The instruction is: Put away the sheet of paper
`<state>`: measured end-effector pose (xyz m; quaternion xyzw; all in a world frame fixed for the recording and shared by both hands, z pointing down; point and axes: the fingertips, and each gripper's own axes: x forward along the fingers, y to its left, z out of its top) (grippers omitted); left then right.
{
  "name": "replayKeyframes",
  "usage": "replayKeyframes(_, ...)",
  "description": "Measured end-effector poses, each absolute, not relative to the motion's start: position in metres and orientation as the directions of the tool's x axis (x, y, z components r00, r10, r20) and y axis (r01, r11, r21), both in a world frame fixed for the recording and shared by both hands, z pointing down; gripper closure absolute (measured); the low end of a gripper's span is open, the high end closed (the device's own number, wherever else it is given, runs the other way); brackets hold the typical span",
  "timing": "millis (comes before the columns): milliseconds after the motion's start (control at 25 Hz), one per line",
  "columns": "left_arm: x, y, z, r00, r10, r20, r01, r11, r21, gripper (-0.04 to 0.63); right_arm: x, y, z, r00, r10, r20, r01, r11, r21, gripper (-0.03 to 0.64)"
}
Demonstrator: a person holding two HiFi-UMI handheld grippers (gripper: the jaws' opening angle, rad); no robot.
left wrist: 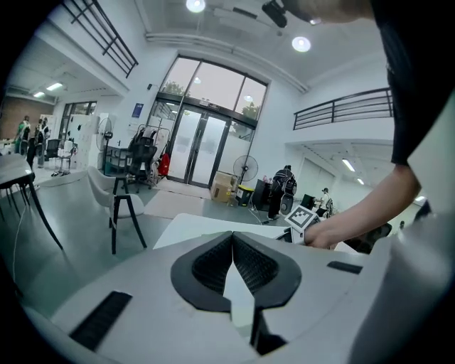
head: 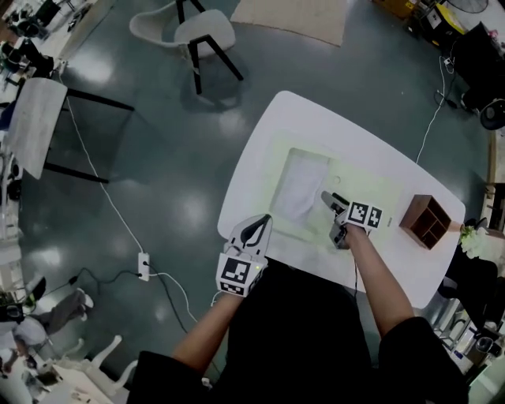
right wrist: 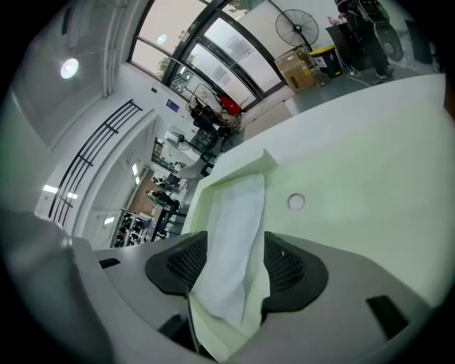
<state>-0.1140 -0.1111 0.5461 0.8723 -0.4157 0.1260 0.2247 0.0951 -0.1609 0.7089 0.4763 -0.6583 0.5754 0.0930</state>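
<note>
Right gripper view shows the right gripper (right wrist: 236, 245) open astride the near end of the sheet of paper (right wrist: 239, 210), apparently lining up a pinch, while the left gripper (left wrist: 232, 242) idles closed.

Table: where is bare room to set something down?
Bare: the table's far corner beyond the green mat, and the mat's right part toward the wooden organizer. Crowded: the mat's near left, where the sheet of paper lies at the open right gripper.

White chair (head: 207, 31) near beige rug (head: 293, 17); power strip (head: 144, 266) on grey floor (head: 173, 158).
</note>
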Motion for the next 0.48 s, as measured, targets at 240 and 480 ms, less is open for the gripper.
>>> replayKeyframes(240, -0.071, -0.093, 0.522, 0.646, -0.669, 0.369, -0.76, -0.607, 0.23, 0.592, 0.141, -0.125, 0.648, -0.529, -0.605, 0.596, -0.75, 0.005, -0.661, 0.4)
replayKeyframes(480, -0.019, -0.065, 0.498, 0.641, -0.685, 0.347, -0.764, -0.612, 0.204, 0.591, 0.2, -0.056, 0.576, -0.547, -0.653, 0.524, -0.766, 0.138, -0.628, 0.4)
